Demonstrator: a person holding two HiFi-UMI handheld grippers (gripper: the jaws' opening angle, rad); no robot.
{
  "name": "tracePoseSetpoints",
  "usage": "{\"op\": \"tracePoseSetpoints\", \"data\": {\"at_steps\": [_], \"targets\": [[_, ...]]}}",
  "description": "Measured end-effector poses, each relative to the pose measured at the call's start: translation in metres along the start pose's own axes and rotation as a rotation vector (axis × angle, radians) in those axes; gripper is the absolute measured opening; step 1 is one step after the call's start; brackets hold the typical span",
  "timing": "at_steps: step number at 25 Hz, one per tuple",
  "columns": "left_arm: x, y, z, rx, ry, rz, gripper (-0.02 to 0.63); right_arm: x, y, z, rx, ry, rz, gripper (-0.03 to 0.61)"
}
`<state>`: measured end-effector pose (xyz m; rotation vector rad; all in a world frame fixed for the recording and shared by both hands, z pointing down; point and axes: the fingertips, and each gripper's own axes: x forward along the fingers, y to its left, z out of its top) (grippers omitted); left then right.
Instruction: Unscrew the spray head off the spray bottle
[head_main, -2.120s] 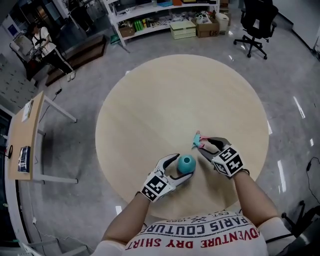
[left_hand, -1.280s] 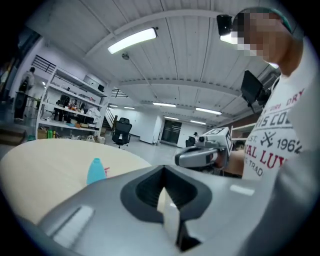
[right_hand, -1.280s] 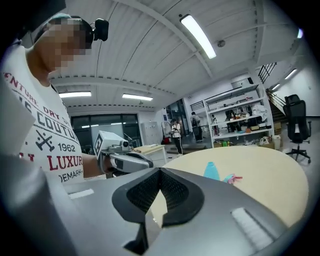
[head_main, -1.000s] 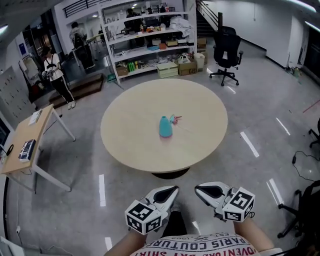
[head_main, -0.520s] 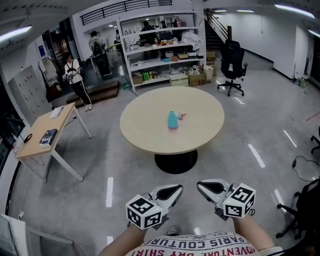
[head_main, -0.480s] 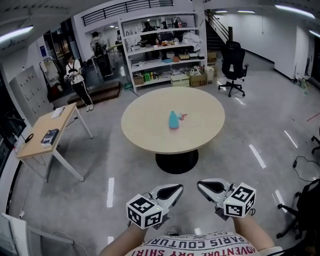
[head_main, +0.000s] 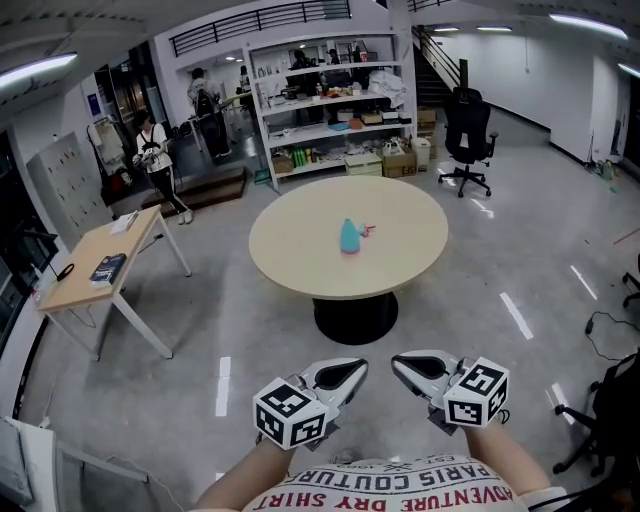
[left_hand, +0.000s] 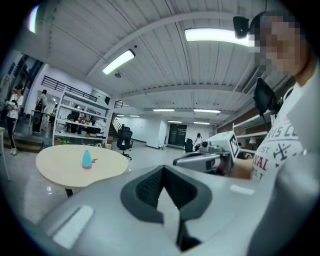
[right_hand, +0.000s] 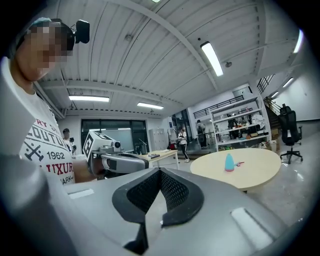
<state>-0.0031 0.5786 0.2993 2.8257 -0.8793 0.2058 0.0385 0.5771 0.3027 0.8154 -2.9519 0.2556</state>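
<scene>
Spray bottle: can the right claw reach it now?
Probably not: spray bottle stands on the round table across open floor; right claw, shut, hangs near the person's body. Only distance blocks.

Round light-wood table (head_main: 300, 250) mid-frame, teal spray bottle (head_main: 349, 236) upright near its centre, pink spray head (head_main: 367, 231) lying just right of it.

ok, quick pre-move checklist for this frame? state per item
1. Left tool empty: ok, shut with nothing between its jaws.
2. Right tool empty: ok, shut with nothing between its jaws.
3. Bottle upright on the table: ok.
4. Spray head off the bottle: ok, it seems to lie on the table beside the bottle; touching it or not, cannot tell.
5. Bottle within reach: not ok, the table stands well away from both tools.
</scene>
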Motion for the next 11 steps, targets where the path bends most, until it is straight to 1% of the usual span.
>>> {"op": "tracePoseSetpoints", "data": {"at_steps": [6, 11], "targets": [[-0.004, -0.010, 0.000, 0.007, 0.001, -0.004, 0.002, -0.007, 0.010, -0.002, -0.001, 0.000, 0.000, 0.000], [0.006, -0.010, -0.006, 0.005, 0.006, -0.007, 0.002, -0.009, 0.003, -0.008, 0.001, 0.002, 0.001, 0.000]]}}
